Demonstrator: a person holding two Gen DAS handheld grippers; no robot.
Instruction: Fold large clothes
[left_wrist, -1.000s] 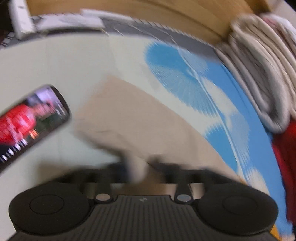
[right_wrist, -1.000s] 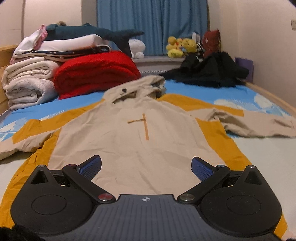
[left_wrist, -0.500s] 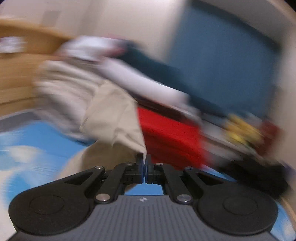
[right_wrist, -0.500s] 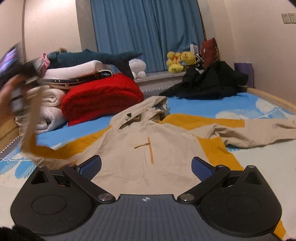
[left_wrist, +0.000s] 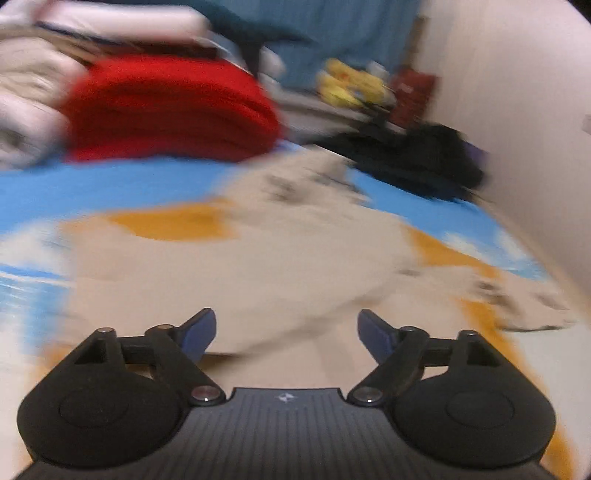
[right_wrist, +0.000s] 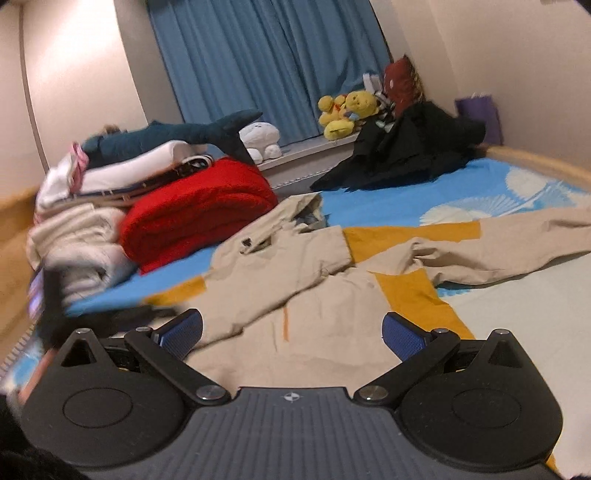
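A beige hooded jacket (right_wrist: 317, 295) with mustard panels lies face up on the blue patterned sheet (right_wrist: 388, 206). Its left sleeve (right_wrist: 280, 266) is folded across the chest, and its right sleeve (right_wrist: 498, 247) stretches out to the right. The hood (right_wrist: 299, 210) points toward the window. My left gripper (left_wrist: 286, 328) hovers low over the jacket's body (left_wrist: 258, 266), its jaws opening with nothing between them; this view is blurred. My right gripper (right_wrist: 291, 332) is open above the jacket's hem and holds nothing.
A red blanket (right_wrist: 199, 218) and stacked white bedding (right_wrist: 81, 236) with a shark plush (right_wrist: 177, 133) sit at the left. Black clothes (right_wrist: 402, 155) and yellow plush toys (right_wrist: 347, 110) lie by the blue curtain (right_wrist: 266, 62). A wooden bed edge (right_wrist: 535, 162) runs along the right.
My left gripper, shut on the left sleeve, swung it up and over the jacket's chest, then opened and let it go. My right gripper rose and tilted a little.
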